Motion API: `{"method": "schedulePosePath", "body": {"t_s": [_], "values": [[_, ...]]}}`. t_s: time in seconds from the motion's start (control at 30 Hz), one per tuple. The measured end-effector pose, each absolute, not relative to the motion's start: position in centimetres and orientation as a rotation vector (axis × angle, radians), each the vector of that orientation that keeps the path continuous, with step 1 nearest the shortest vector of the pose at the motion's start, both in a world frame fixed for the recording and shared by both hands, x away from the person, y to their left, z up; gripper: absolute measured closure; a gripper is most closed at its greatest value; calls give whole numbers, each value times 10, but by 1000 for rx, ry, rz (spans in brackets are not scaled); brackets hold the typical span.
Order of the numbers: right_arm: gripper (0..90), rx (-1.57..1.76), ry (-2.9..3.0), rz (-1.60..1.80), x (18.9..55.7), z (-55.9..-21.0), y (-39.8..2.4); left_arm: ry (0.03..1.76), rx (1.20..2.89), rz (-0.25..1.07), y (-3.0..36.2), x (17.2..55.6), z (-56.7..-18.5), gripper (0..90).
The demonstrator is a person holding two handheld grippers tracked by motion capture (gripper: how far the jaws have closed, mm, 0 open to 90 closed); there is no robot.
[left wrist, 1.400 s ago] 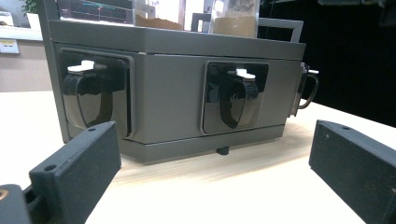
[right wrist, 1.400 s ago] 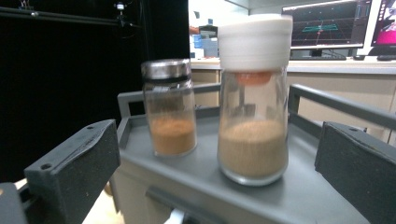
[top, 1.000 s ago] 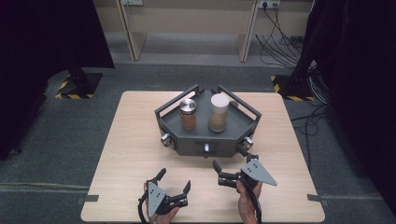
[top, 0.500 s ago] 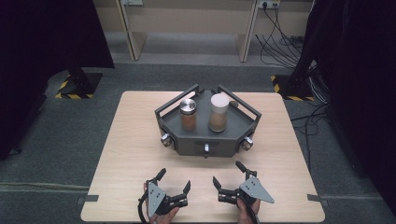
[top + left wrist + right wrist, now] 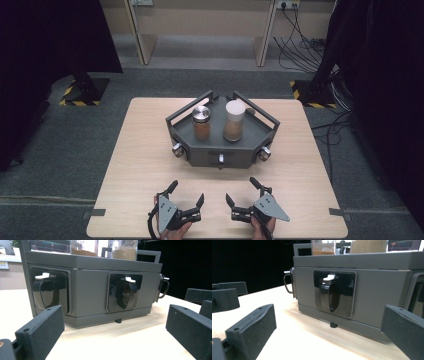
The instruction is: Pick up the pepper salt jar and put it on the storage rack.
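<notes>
- While both tools sit low at the near edge of the counter [image 5: 135,150], nothing is gripped: left hand-held gripper [image 5: 186,194] at about 7 o'clock from the counter's centre, jaws spread wide and empty; right hand-held gripper [image 5: 242,191] at about 5 o'clock, jaws likewise wide apart and empty.
- Nearest object: grey hexagonal rack [image 5: 200,150], standing at the centre of the counter toward 12 o'clock, well apart from both grippers.
- On the rack's top deck: spice jar with metal lid [image 5: 201,123] at left, brown contents; taller white-capped jar [image 5: 234,121] at right, tan contents. Both upright, near each other, not touching.
- Rack faces carry recessed black latch handles [image 5: 124,292], as the left gripper view shows; right gripper view looks at one such handle [image 5: 329,296] head-on.
- Judgement: work on the rack is at its very start. No handle, knob or jar engaged; approach, grasp and any opening all remain to be done.
</notes>
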State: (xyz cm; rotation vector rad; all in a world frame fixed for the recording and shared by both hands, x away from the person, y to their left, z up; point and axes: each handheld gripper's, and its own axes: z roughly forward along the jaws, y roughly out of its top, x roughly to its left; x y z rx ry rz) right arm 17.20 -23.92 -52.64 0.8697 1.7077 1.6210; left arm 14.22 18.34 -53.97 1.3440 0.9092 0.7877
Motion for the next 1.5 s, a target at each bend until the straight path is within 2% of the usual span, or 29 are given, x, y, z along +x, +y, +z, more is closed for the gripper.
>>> {"method": "schedulePosePath", "body": {"t_s": [1.5], "values": [[4, 862, 1691, 1632, 171, -529, -240, 907, 1353, 796, 182, 142, -539, 13]]}}
